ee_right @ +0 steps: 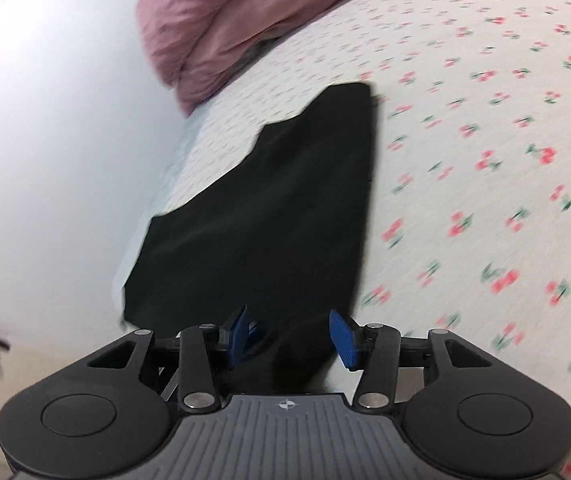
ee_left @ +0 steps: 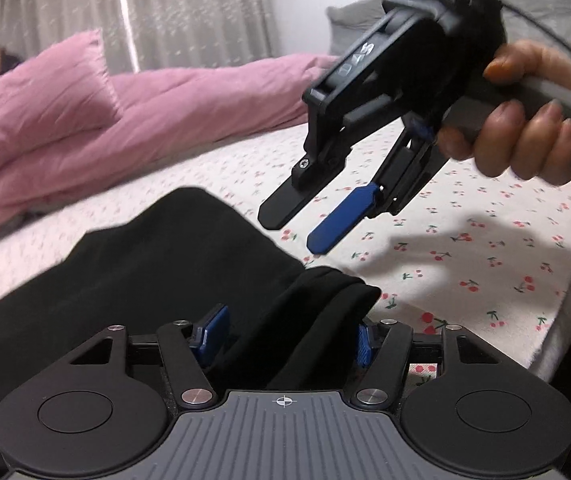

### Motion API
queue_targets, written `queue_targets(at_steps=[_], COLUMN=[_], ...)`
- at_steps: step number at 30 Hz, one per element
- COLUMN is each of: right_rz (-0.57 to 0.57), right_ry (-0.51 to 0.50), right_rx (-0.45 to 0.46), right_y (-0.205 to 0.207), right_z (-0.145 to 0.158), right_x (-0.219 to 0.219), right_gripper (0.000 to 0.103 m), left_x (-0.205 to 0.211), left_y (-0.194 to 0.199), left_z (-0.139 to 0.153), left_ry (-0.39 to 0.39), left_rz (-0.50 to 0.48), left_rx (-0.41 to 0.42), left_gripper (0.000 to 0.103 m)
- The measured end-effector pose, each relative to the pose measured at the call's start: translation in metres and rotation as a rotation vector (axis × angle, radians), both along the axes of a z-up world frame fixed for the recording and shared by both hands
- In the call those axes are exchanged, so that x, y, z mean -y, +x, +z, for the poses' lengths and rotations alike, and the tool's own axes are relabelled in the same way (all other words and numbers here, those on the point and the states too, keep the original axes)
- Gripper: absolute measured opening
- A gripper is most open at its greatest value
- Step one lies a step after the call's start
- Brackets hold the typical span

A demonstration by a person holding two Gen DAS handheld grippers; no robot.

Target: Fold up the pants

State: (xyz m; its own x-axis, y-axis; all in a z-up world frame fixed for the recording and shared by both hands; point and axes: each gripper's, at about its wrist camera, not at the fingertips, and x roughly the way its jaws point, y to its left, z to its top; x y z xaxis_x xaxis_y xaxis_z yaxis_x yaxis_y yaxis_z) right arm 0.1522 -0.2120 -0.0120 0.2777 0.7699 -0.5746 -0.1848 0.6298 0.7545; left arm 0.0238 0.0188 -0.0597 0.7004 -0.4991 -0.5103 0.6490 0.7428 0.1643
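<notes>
Pants (ee_left: 157, 272) between left claw (ee_left: 285, 340) pads — right claw (ee_left: 297, 228) gaping, aloft

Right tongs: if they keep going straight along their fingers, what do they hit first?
Most likely the black pants: in the right wrist view the cloth lies between and ahead of the open right tongs, spread on the cherry-print sheet. The gap to the cloth is unclear.

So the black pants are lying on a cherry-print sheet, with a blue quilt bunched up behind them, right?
Not quite: the quilt is pink, not blue, as the left wrist view shows. The rest holds: the black pants lie on the cherry-print sheet, with the quilt bunched up behind them.
</notes>
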Motion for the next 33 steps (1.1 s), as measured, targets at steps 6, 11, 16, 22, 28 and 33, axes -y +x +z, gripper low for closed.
queue_targets(at_steps=[6,11,16,22,28,33], right_rz=[-0.04,-0.045,-0.04,-0.053,-0.06,-0.036], right_ry=[0.035,0.067,0.028,0.032,0.043,0.066], right_rx=[-0.018,0.011,0.014,0.069,0.129,0.161], right_y=[0.034,0.047,0.048,0.043,0.042,0.044], right_z=[-0.022,-0.028,-0.025,-0.01,0.013,0.033], right_x=[-0.015,-0.019,-0.025,-0.031,-0.048,-0.073], right_gripper=[0.047,0.042,0.014,0.009,0.008,0.008], left_x=[-0.001,-0.005,-0.012,-0.033,-0.059,-0.093], left_y=[-0.005,-0.004,0.001,0.01,0.01,0.006], left_z=[-0.005,-0.004,-0.002,0.005,0.026,0.043], left_ry=[-0.035,-0.055,-0.096,-0.182,-0.284,-0.371], left_rz=[0.049,0.069,0.084,0.109,0.16,0.229], left_rx=[-0.018,-0.03,-0.058,-0.102,-0.106,-0.081], left_gripper=[0.048,0.037,0.026,0.01,0.008,0.007])
